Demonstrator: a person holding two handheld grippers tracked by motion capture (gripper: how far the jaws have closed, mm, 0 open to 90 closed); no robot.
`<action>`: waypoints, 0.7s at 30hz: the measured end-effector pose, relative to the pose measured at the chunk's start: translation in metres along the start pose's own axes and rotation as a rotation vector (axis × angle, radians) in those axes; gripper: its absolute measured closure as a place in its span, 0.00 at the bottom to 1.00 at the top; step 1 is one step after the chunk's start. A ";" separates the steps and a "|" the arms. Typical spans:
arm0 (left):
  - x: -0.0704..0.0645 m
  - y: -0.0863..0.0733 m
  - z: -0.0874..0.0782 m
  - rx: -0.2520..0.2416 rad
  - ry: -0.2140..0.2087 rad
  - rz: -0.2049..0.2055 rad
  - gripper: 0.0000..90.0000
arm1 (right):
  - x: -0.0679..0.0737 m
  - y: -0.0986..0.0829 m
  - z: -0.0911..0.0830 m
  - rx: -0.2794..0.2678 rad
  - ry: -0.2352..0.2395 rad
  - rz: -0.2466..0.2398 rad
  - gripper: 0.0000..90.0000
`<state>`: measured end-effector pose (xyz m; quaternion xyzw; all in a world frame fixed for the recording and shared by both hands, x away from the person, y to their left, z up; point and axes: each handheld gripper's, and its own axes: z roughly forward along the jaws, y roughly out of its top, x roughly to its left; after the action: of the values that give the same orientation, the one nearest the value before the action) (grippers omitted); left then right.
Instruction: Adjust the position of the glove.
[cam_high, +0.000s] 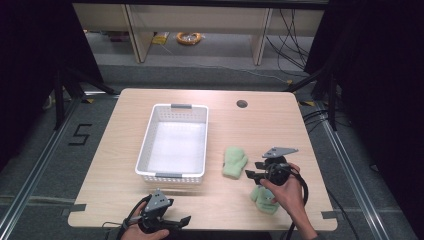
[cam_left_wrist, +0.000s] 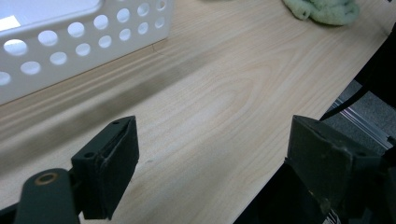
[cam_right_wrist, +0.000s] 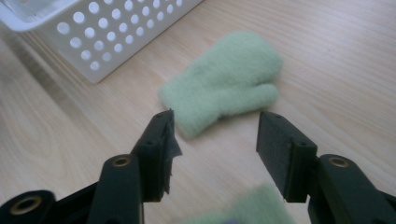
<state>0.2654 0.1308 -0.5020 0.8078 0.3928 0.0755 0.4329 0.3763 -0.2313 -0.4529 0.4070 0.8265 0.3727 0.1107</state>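
A person holds the right gripper (cam_high: 253, 170) above the right half of the desk (cam_high: 125, 170), pointing left toward a pale green mitten (cam_high: 234, 161). In the right gripper view its two black fingers (cam_right_wrist: 158, 149) stand wide apart with nothing between them, and the mitten (cam_right_wrist: 224, 81) lies flat on the wood just beyond their tips, its cuff toward the fingers and its thumb on the right side of that view. The gripper is not touching the mitten.

A second green mitten (cam_high: 264, 198) lies on the near right part of the desk, partly under the right hand (cam_high: 285, 189); in the right gripper view it is a blurred green patch (cam_right_wrist: 243, 207) at the bottom edge, below the fingers.

The mitten being reached for lies just right of a white basket (cam_high: 172, 175) with holes in its walls, which stands at the middle of the desk. The two are close but apart.

The left gripper (cam_high: 183, 221) is held low at the near edge of the desk, near the basket's near end, pointing right. In the left gripper view its fingers (cam_left_wrist: 109, 170) are spread very wide and hold nothing, with bare wood between them, the basket wall (cam_left_wrist: 84, 44) at the upper left and a mitten (cam_left_wrist: 322, 10) at the top right.
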 end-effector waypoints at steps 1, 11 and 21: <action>-0.001 0.000 0.001 -0.009 0.001 -0.010 0.18 | 0.000 0.000 0.000 0.000 0.000 0.000 0.54; 0.000 0.001 -0.002 0.014 -0.007 0.007 0.18 | 0.003 0.024 0.033 0.061 -0.005 -0.013 0.63; -0.001 0.001 -0.002 0.002 -0.008 -0.001 0.18 | 0.003 0.038 0.068 0.122 -0.017 -0.022 0.69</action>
<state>0.2647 0.1312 -0.5005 0.8083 0.3915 0.0719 0.4338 0.4298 -0.1789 -0.4731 0.4071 0.8512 0.3170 0.0965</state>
